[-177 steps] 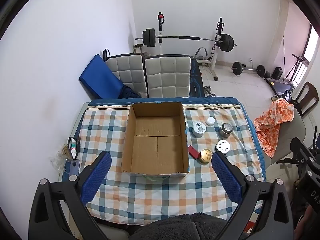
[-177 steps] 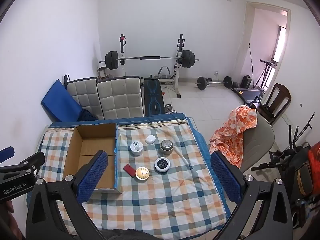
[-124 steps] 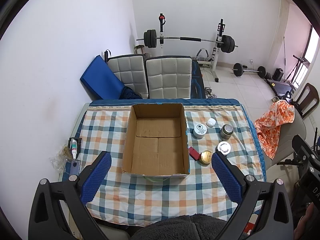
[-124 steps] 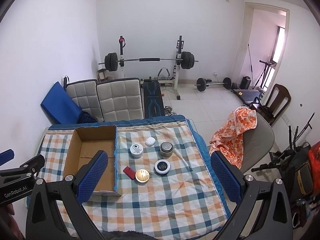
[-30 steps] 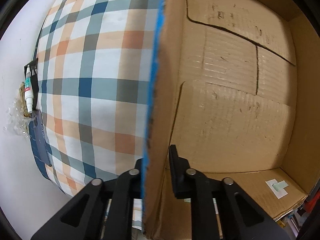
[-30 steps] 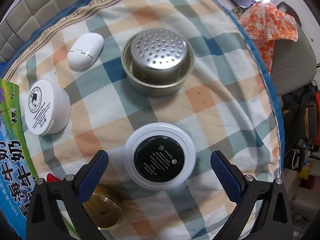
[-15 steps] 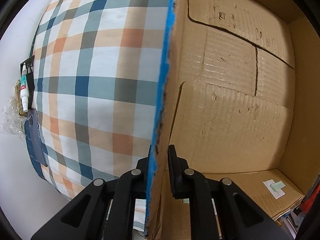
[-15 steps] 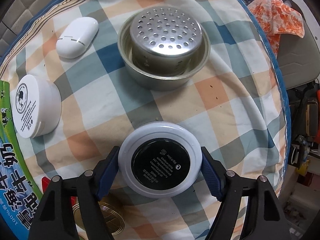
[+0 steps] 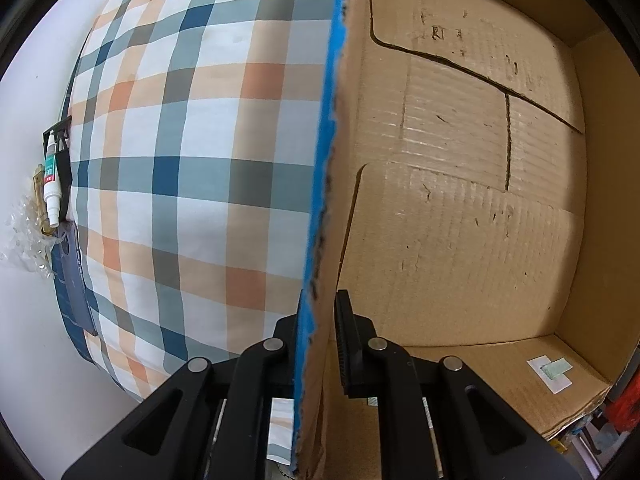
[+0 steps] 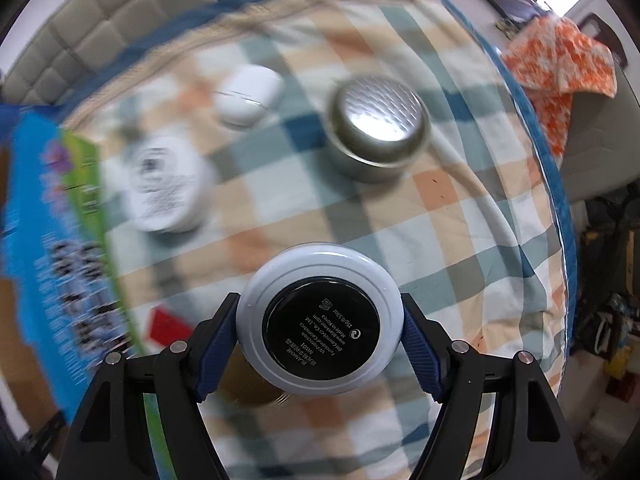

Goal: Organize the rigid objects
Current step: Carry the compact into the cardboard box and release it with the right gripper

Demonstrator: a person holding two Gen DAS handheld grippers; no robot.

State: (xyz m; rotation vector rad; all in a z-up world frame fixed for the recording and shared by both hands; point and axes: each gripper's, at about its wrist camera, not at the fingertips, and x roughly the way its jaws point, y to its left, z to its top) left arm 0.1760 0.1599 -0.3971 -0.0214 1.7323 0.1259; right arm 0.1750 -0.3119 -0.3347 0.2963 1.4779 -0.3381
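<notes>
The right gripper (image 10: 320, 344) has its blue ribbed pads (image 10: 216, 356) clamped on opposite sides of a round white compact with a black printed disc facing the camera (image 10: 320, 320); it sits squarely between the fingertips and seems to be lifted clear of the checked tablecloth (image 10: 460, 208).

The smooth curved rim gives the pads only a narrow contact, so I judge a fast swing could let the compact rotate or squirt out. It is a flat disc with no long axis; its short axis points up at the camera.

Beyond the fingers lie a perforated steel strainer cup (image 10: 378, 128), a white oval case (image 10: 250, 94) and a white jar (image 10: 166, 190).

The left gripper (image 9: 320, 344) is pinched tight on the blue-edged wall of the brown cardboard box (image 9: 460, 200), holding it; a hard tug might tear or tip it.
</notes>
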